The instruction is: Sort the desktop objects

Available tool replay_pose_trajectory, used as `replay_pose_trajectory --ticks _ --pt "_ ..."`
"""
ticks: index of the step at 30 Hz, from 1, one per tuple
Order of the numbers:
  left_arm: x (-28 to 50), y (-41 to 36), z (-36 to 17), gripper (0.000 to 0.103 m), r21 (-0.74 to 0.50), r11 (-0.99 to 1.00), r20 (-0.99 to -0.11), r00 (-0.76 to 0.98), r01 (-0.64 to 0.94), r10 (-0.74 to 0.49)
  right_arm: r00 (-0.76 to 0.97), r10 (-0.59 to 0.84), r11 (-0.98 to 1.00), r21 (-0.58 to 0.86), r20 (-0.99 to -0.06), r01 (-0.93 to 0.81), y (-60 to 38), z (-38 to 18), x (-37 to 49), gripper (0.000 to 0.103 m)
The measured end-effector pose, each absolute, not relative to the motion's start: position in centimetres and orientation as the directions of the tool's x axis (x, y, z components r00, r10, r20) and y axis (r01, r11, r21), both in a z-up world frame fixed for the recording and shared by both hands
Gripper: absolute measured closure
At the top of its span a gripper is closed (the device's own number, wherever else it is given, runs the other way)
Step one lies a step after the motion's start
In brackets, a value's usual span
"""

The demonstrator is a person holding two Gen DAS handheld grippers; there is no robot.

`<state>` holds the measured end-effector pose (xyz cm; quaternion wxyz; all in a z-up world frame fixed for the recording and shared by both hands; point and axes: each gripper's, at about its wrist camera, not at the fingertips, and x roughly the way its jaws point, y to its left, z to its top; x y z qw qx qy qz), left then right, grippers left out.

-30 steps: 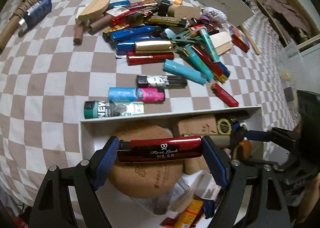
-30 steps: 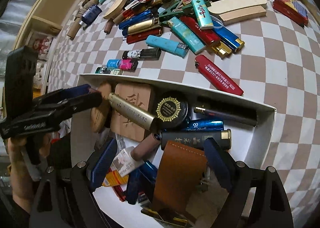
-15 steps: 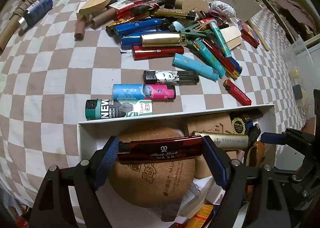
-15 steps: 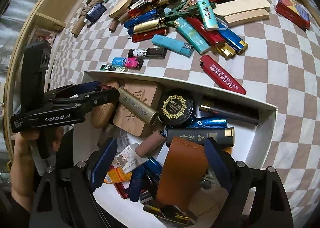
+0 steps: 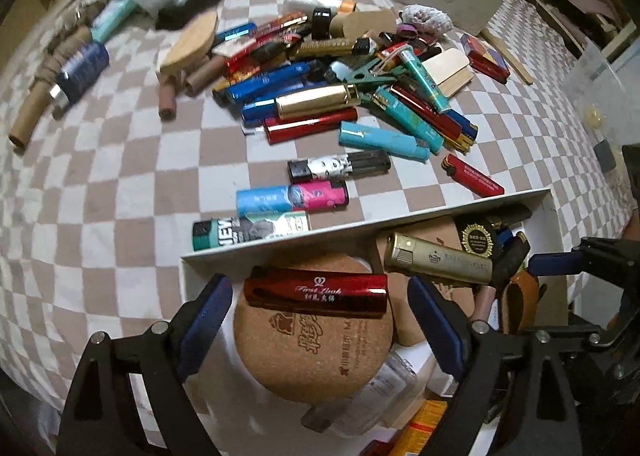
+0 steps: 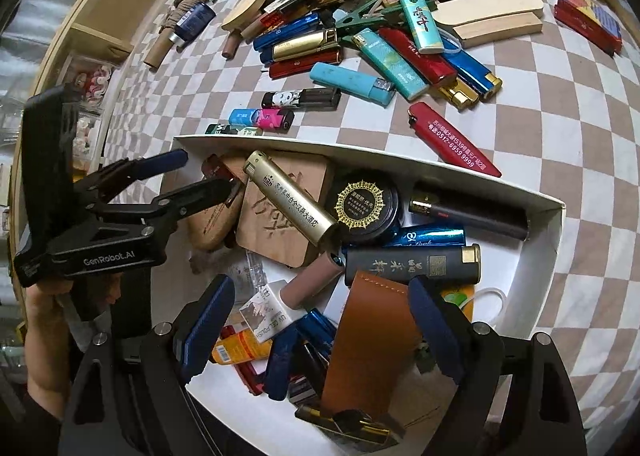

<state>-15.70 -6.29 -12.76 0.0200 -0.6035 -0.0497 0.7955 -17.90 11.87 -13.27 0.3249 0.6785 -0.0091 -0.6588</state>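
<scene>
Red lighter (image 5: 316, 290) lies loose on cork disc (image 5: 312, 348), lower centre, inside white box (image 5: 360, 221). Left gripper (image 5: 320, 306) wide, lighter clear of both pads; lift straight out. Right gripper (image 6: 320, 320) wide, empty.

Red lighter (image 5: 316, 290) lay on cork disc (image 5: 312, 352) inside white box (image 5: 360, 224), apparently clear of left gripper (image 5: 320, 316) pads.

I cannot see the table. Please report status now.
Left gripper open, red lighter lying on cork disc in white box. Right gripper open, empty. Box crowded.
</scene>
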Motion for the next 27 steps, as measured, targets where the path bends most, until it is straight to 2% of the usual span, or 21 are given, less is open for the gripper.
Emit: replay_pose_trajectory --ticks 18,22,25,27 --pt "-15.6 -5.7 -12.5 0.013 0.137 -0.99 -0.938 -0.325 -0.023 -0.122 0.113 -0.443 -0.792 0.448 -0.889 0.414 12.2 -12.5 -17.5 0.015" --pt "-15.4 -6.3 -12.1 0.013 0.088 -0.996 -0.943 -0.324 -0.013 -0.08 0.099 -0.444 -0.793 0.442 -0.89 0.418 12.3 -12.1 -17.4 0.015" --pt "-15.1 -6.3 -11.4 0.001 0.044 -0.999 -0.941 -0.337 -0.008 -0.039 0.073 -0.437 -0.795 0.423 -0.896 0.436 12.4 -11.5 -17.1 0.015" --pt "-14.9 -6.2 -10.7 0.0 0.016 -1.0 -0.936 -0.352 -0.011 -0.011 0.049 -0.43 -0.797 0.405 -0.901 0.448 12.4 -11.1 -16.9 0.015"
